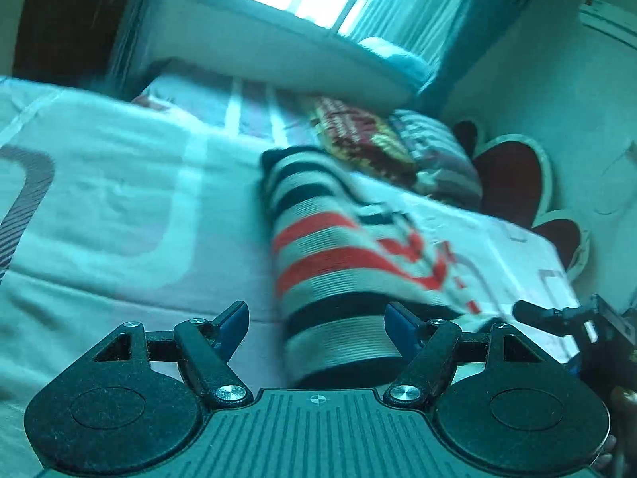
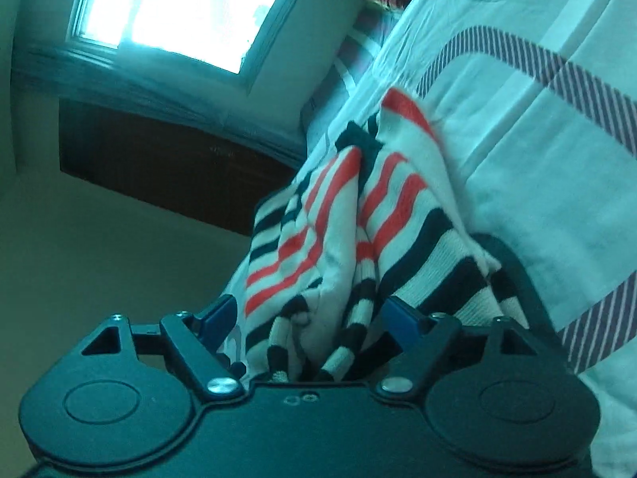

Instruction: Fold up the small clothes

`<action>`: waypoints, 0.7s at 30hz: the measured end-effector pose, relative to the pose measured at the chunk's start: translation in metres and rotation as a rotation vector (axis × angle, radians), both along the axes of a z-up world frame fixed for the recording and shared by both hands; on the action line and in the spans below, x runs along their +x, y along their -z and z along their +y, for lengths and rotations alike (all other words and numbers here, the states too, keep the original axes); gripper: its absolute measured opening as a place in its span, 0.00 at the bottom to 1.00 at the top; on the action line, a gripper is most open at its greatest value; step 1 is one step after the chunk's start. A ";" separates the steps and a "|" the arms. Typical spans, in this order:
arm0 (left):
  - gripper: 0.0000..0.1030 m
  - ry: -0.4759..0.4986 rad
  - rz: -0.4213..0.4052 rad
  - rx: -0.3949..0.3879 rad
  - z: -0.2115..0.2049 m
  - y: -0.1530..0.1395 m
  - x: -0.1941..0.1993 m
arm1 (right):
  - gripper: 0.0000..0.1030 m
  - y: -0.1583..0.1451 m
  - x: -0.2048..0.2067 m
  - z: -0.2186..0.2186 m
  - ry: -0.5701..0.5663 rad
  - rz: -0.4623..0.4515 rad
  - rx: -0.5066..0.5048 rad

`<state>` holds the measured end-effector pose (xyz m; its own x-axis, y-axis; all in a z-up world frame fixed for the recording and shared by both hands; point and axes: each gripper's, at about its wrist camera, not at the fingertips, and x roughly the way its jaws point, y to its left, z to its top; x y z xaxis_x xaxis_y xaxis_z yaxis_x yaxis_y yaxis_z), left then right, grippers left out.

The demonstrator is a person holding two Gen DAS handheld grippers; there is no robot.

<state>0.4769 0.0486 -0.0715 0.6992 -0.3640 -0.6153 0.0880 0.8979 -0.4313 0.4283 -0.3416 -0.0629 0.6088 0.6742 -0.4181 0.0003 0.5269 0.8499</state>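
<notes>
A small knitted garment (image 1: pixel 330 263) with white, red and dark stripes lies stretched across the bed. My left gripper (image 1: pixel 316 318) stands wide open just above the bed, and the garment's near end lies between its blue fingertips (image 1: pixel 400 320). My right gripper (image 2: pixel 306 318) is also wide open, and bunched folds of the same striped garment (image 2: pixel 350 215) hang between its fingers. In the left wrist view the right gripper (image 1: pixel 557 314) shows at the right edge, by the garment's side.
The bed sheet (image 1: pixel 119 183) is pale with striped curved bands. A patterned pillow and folded bedding (image 1: pixel 398 151) lie at the head of the bed. A red heart-shaped cushion (image 1: pixel 513 175) leans on the wall. A bright window (image 2: pixel 179 12) is behind.
</notes>
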 end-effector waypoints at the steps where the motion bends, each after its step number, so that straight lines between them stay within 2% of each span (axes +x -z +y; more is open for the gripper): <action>1: 0.72 0.001 0.012 -0.019 0.005 0.007 0.002 | 0.71 0.001 0.004 0.006 -0.015 0.005 -0.011; 3: 0.72 -0.004 0.039 -0.095 0.012 0.021 0.005 | 0.64 0.001 0.016 0.018 -0.036 0.003 -0.067; 6: 0.75 -0.011 0.051 -0.132 0.005 0.033 0.004 | 0.55 -0.004 0.032 0.040 -0.073 -0.009 -0.209; 7: 0.75 -0.016 0.053 -0.139 0.005 0.034 0.004 | 0.50 -0.009 0.033 0.048 -0.085 -0.030 -0.288; 8: 0.75 -0.022 0.036 -0.143 0.007 0.031 0.004 | 0.36 -0.015 0.034 0.058 -0.102 -0.060 -0.390; 10: 0.75 -0.094 -0.043 -0.188 0.013 0.026 0.009 | 0.30 -0.026 0.030 0.074 -0.146 -0.137 -0.526; 11: 0.75 -0.120 -0.049 -0.232 0.020 0.026 0.012 | 0.28 -0.031 0.028 0.082 -0.165 -0.179 -0.581; 12: 0.75 -0.128 -0.013 -0.243 0.021 0.029 0.020 | 0.27 -0.036 0.025 0.090 -0.177 -0.224 -0.650; 13: 0.75 -0.100 0.050 -0.204 0.014 0.033 0.033 | 0.27 -0.040 0.020 0.097 -0.183 -0.264 -0.708; 14: 0.75 -0.070 0.079 -0.156 0.005 0.038 0.040 | 0.26 -0.043 0.020 0.102 -0.184 -0.295 -0.745; 17: 0.73 -0.035 0.038 -0.126 -0.010 0.033 0.046 | 0.25 -0.059 0.010 0.104 -0.152 -0.383 -0.815; 21: 0.73 0.025 -0.002 -0.081 -0.035 0.014 0.054 | 0.24 -0.082 -0.003 0.082 -0.094 -0.444 -0.774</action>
